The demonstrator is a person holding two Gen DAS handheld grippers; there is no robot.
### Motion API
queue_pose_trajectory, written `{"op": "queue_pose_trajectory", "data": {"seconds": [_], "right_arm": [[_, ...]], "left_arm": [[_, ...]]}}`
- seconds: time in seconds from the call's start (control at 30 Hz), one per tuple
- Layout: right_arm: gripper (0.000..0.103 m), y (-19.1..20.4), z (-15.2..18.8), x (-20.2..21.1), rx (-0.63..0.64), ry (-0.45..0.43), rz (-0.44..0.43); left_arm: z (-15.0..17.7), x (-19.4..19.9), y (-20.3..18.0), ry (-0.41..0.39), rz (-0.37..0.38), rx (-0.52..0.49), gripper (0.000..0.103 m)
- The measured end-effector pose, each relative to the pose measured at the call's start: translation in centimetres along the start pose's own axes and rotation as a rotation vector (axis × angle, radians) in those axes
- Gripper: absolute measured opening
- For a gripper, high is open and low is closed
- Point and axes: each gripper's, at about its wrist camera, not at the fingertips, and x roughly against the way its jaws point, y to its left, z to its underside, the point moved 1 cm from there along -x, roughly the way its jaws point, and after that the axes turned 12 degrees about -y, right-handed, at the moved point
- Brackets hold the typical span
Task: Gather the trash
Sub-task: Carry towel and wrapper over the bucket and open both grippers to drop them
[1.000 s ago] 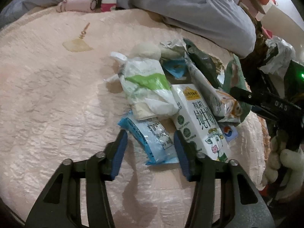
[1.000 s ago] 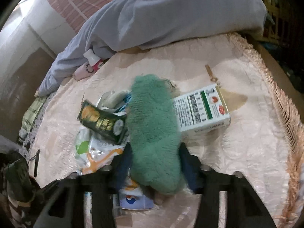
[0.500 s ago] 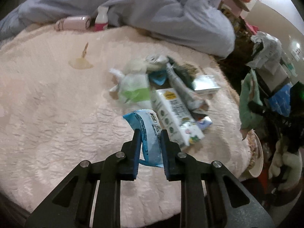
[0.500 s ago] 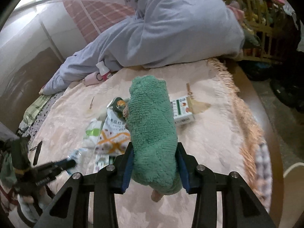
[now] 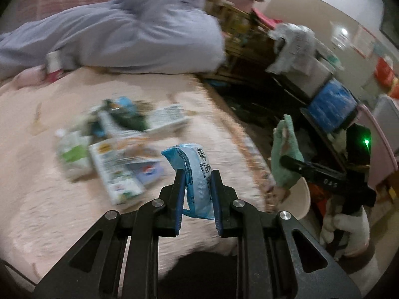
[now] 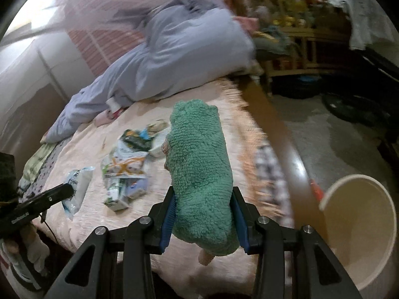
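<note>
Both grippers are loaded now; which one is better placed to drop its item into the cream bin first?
Right, probably. The right gripper, shut on the green fuzzy cloth, has the cream bin open just beside it at the bed edge. The left gripper, shut on the blue wrapper, is over the bedspread.

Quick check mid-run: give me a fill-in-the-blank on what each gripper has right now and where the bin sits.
1. The left gripper is shut on a ____ plastic wrapper.
2. The right gripper is shut on a fuzzy ____ cloth.
3. The cream bin stands on the ____, beside the bed.
4. The rest of the trash lies on the ____.

Missing words: blue; green; floor; bed
</note>
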Motion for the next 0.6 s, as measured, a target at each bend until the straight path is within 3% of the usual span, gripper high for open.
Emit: {"op": "queue_pose_trajectory", "data": {"seconds": [0.37, 0.6], "right_arm": [[0.041, -9.4, 2.0, 5.3, -0.076, -0.017, 0.192], [0.041, -14.8, 3.9, 6.6, -0.145, 0.002, 0.293]], "left_arm": [[0.6, -8.0, -11.5, 0.097, 0.157, -0.146, 0.018], [1.0, -12.7, -16.5, 0.163, 0.233, -0.187, 0.017]]}}
